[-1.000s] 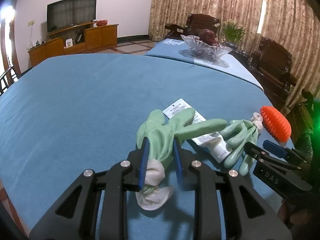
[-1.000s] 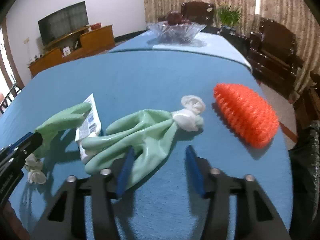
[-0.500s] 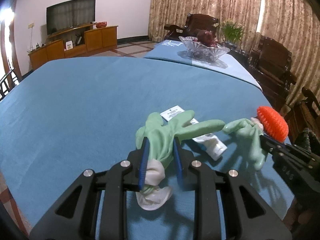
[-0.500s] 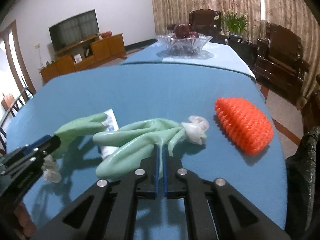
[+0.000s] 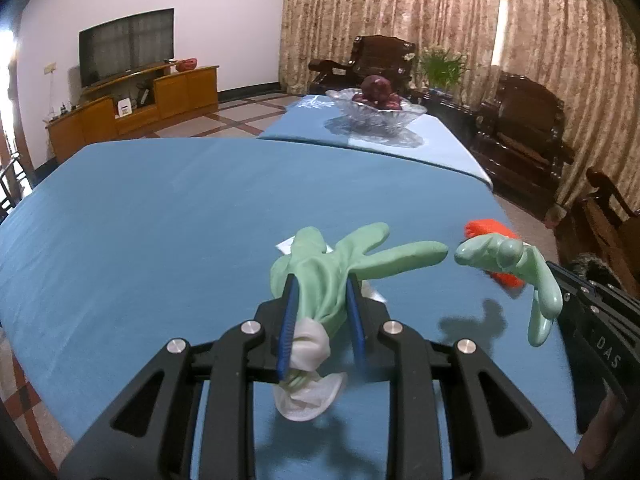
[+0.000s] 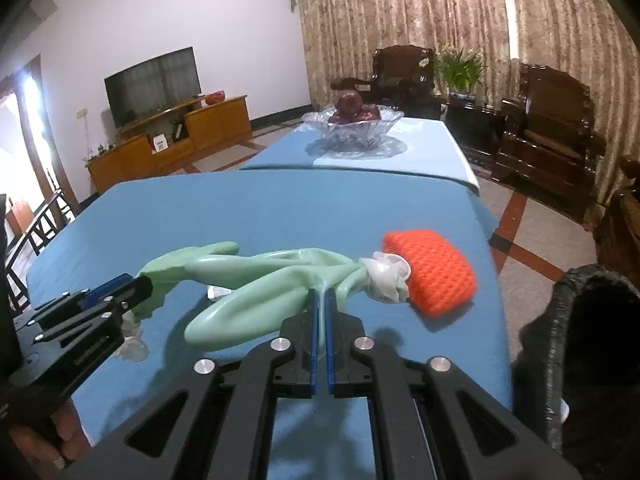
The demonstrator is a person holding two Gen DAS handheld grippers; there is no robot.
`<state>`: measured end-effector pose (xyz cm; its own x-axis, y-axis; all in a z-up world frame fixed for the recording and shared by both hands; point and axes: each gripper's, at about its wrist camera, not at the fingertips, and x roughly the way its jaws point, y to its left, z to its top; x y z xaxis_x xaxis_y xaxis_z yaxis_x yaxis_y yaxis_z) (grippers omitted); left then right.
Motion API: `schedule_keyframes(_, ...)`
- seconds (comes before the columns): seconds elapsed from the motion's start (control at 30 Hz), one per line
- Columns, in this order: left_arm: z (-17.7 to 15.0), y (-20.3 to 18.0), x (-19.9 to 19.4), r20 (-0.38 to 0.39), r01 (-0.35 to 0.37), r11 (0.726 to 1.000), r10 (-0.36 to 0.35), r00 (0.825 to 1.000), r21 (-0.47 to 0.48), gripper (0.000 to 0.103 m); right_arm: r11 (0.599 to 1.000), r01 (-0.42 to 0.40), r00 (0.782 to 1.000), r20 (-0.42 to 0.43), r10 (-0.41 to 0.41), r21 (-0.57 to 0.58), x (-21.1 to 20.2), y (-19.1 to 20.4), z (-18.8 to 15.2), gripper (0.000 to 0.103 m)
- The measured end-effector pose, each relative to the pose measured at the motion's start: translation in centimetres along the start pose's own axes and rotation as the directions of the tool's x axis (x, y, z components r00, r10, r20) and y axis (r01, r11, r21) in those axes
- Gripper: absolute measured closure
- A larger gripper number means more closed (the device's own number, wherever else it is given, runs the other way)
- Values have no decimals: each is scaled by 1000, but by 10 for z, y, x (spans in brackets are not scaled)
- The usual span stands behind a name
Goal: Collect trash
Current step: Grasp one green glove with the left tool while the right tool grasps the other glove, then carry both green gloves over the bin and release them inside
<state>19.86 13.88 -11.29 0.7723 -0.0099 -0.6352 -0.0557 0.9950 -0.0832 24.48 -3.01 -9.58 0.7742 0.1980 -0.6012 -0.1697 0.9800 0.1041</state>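
both green gloves are off the table, one in each gripper. the left gripper [image 5: 320, 308] pinches the left glove [image 5: 340, 264] at its gathered wrist, the blue fingers [image 5: 289, 312] pressed in on the bunched rubber, with the white cuff [image 5: 308, 384] drooping below. the right gripper [image 6: 320, 320] has its fingers pressed nearly together on a thin fold of the right glove [image 6: 264, 280], close to its white cuff [image 6: 386, 276]. the step in hand looks like carrying both gloves to the black bag [image 6: 580, 344], whose open rim shows at the right edge of the right wrist view, beside the table [image 6: 280, 208]. to do it well, both pinches should stay tight, since slick rubber can slide out of a narrow grip, and the right glove should go first as it is nearer the bag; the hanging parts need to clear the rim before release, and the dangling fingers should not drag the orange brush [image 6: 430, 272] or the white packet [image 5: 286, 245] lying under the left glove. the left glove's long axis runs away from its camera, cuff toward the gripper and fingers fanning forward and to the right. the right glove's long axis lies roughly crosswise in its own view, cuff to the right near the brush, fingers trailing left and sagging toward the left gripper.
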Motion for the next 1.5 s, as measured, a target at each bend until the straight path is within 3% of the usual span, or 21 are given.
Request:
schedule_keyframes(0.53, 2, -80, -25, 11, 115, 990, -116, 993, 83, 80, 996, 50, 996, 65, -55, 68, -64, -53, -2, 100)
schedule_keyframes(0.8, -1, -122, -32, 7, 171, 976, -173, 985, 133, 80, 987, 119, 988, 86, -128, 104, -90, -91, -7, 100)
schedule_keyframes(1.5, -16, -231, -36, -38, 344, 910, -345, 938, 231, 80, 925, 313, 938, 82, -337, 216, -136, -195, -27, 100)
